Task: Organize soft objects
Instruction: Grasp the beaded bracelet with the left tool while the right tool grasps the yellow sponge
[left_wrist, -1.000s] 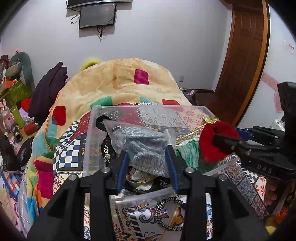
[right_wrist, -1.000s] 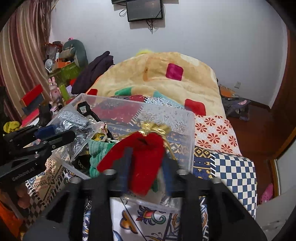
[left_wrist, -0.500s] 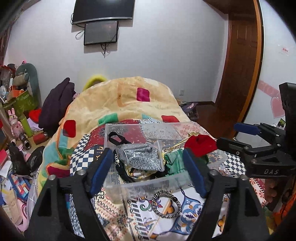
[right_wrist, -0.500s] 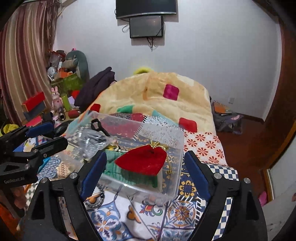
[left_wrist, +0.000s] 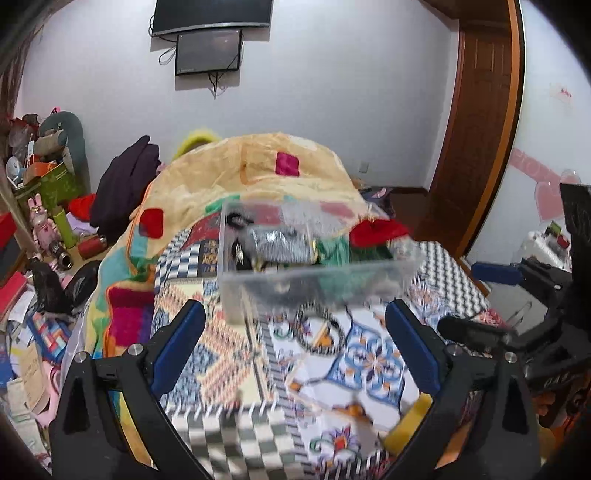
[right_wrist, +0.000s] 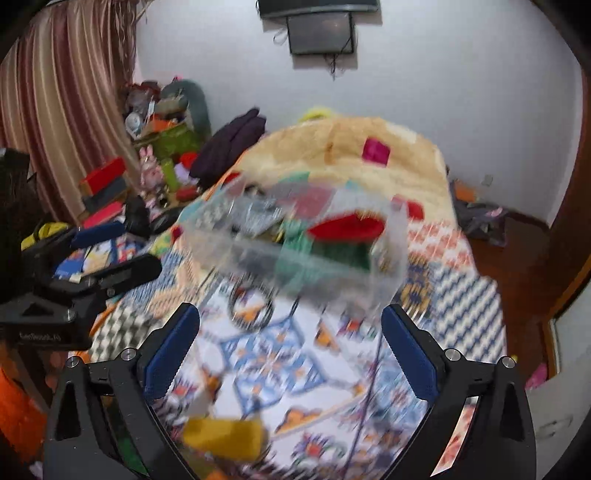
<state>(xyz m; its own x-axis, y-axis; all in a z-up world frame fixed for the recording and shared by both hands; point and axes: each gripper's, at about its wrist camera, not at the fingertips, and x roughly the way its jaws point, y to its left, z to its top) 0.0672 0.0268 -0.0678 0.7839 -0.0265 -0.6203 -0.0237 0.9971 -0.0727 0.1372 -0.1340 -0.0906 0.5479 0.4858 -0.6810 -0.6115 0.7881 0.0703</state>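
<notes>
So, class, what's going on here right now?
A person holds a claw in each hand over a patterned bed cover. Both the left claw and the right claw are open and empty. The clear plastic box ahead holds a red pouch, a green knit item and a silvery packet. A yellow item lies outside it.

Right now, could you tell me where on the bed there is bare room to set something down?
Free: the patterned sheet between the clear bin, the ring and the yellow item; also the checkered patch right of the bin. Crowded: the bin itself and the floor clutter to the left.
</notes>
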